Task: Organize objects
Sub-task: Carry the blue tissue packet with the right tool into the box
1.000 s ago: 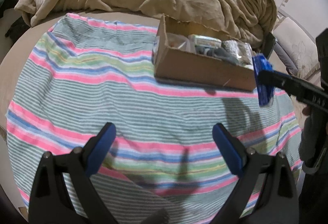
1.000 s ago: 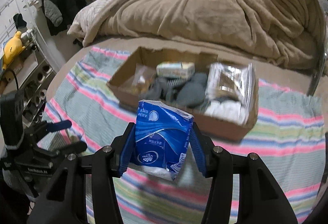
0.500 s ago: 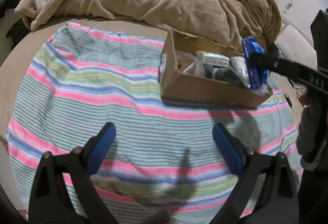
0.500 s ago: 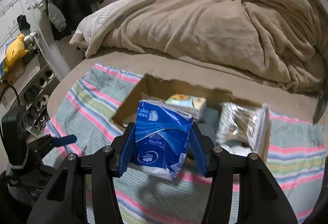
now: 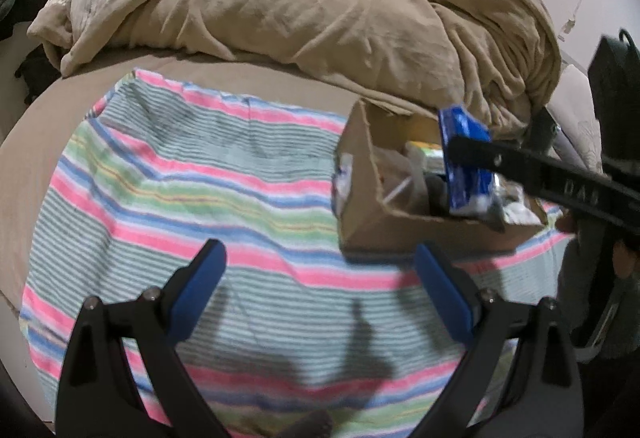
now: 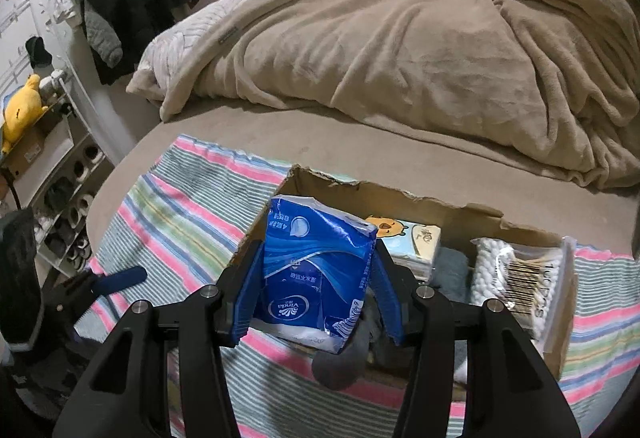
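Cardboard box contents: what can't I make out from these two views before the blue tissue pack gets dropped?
- Box floor under the blue tissue pack: right wrist view, hidden by the pack and the right claw.
- Cardboard box right end: left wrist view, covered by the claw's black arm; contents blurred.
- Dark grey item in the box: right wrist view, mostly hidden, unidentifiable.
- Cotton swab bag: its bottom is hidden behind the claw.

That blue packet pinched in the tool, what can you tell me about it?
The blue packet is a soft plastic pack of tissues, glossy and crinkled, with white wave patterns, a round logo and printed writing. Its bottom edge looks torn, showing white inside. It is upright, squeezed on both sides between the blue pads of the right gripper, and hangs above the cardboard box, touching nothing else that I can see.
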`<state>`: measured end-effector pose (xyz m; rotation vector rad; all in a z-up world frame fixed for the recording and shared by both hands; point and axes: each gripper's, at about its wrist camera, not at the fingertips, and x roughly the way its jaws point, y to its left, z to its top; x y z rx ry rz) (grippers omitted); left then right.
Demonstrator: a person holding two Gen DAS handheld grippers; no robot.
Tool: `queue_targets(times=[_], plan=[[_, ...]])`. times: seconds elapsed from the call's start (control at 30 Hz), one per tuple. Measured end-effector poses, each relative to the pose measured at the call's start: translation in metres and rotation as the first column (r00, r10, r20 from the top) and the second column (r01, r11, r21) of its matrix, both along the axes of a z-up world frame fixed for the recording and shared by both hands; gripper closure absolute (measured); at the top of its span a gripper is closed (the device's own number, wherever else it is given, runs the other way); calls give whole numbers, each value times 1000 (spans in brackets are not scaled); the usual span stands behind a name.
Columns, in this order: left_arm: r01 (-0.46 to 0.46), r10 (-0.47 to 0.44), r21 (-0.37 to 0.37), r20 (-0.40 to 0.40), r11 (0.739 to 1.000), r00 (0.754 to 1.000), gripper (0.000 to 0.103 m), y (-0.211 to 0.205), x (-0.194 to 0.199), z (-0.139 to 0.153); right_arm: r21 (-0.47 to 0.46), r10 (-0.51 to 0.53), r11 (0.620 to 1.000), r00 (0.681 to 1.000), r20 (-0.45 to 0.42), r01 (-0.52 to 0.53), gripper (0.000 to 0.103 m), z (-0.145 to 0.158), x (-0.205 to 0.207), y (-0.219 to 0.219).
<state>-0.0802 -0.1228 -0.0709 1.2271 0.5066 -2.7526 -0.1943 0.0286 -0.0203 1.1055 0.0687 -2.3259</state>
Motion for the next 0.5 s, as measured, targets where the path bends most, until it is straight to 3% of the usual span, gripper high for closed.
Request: queue_targets(times=[0.5], plan=[[-18, 18, 6, 13, 1000, 1000, 7, -11, -18, -12, 77, -37, 996, 998, 43, 33, 49, -47, -10, 4]])
